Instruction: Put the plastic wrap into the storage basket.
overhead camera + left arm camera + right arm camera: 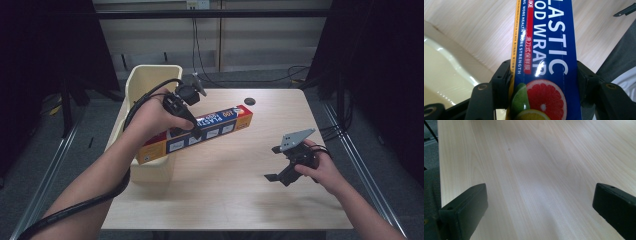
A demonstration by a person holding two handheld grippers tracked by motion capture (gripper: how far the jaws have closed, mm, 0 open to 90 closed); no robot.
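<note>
A pale wooden table [235,190] carries a small black disc [250,101].

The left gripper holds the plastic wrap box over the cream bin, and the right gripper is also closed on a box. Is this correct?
Not entirely. The left gripper does hold the plastic wrap box over the cream bin, but the right gripper holds nothing: the right gripper view shows its jaws standing wide apart over the bare table.
</note>
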